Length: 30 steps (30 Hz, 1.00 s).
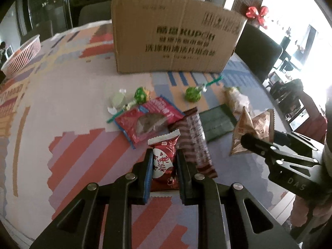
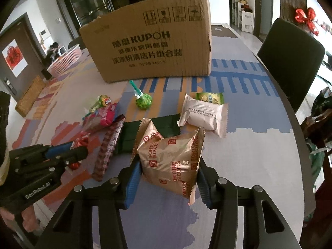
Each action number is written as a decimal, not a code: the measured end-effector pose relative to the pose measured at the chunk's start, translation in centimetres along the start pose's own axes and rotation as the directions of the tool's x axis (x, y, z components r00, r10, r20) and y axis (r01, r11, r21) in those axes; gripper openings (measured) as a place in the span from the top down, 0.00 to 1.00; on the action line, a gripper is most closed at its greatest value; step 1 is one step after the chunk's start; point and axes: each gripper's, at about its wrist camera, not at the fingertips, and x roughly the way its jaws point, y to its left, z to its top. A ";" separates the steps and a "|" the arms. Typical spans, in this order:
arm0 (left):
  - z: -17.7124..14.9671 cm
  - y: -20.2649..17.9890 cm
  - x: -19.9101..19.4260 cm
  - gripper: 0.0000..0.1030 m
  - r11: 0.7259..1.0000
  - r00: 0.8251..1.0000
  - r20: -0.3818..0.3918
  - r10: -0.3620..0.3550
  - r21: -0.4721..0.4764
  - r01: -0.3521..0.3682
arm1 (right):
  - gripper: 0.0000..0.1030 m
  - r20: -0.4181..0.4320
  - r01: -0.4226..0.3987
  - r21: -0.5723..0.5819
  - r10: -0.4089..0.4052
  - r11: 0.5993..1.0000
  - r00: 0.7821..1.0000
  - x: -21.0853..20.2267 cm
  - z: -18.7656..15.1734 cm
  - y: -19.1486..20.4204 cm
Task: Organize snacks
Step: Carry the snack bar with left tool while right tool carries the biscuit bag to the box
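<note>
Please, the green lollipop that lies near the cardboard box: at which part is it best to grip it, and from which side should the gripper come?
Probably grip the green lollipop at the neck, where the stick joins its wrapped head, coming from above with the fingers across the stick. It lies flat with the stick pointing toward the cardboard box; the round head may slip out, and open table surrounds it.

Each black claw (image 1: 164, 172) (image 2: 169, 178) has blue-padded fingers (image 2: 132, 178), silver rivets and white lettering.

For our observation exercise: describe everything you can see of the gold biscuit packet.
The biscuit packet is a puffy, glossy gold foil pouch with crimped ends and red "Fortune Biscuits" printing. It sits tilted between the right gripper pads, which press its sides, above the patterned tablecloth. Behind it lies a dark green packet.
</note>
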 end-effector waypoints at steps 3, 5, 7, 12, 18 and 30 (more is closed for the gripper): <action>0.4 -0.2 -1.2 0.79 1.000 0.999 0.031 -0.011 0.002 0.010 | 0.51 0.025 -0.008 0.005 0.008 1.000 1.000 -1.0 0.2 0.0; 0.8 -0.3 -2.1 0.79 1.000 0.998 0.055 -0.017 0.007 0.017 | 0.51 0.041 -0.012 0.004 0.012 1.000 0.999 -1.6 0.4 0.0; 1.2 -0.5 -3.1 0.79 1.000 0.996 0.081 -0.023 0.014 0.021 | 0.51 0.065 -0.015 0.000 0.015 1.000 0.998 -2.4 0.8 0.2; 2.3 -1.0 -5.4 0.79 0.999 0.988 0.152 -0.024 0.033 0.019 | 0.51 0.134 -0.015 -0.020 0.018 1.000 0.991 -4.6 2.1 0.7; 4.3 -1.3 -7.7 0.79 0.999 0.971 0.239 -0.024 0.053 0.011 | 0.51 0.214 -0.015 -0.036 0.022 0.999 0.976 -6.9 3.8 1.1; 8.6 -1.7 -10.9 0.79 0.996 0.927 0.374 -0.026 0.086 -0.007 | 0.51 0.363 -0.023 -0.055 0.041 0.998 0.931 -9.9 8.6 1.8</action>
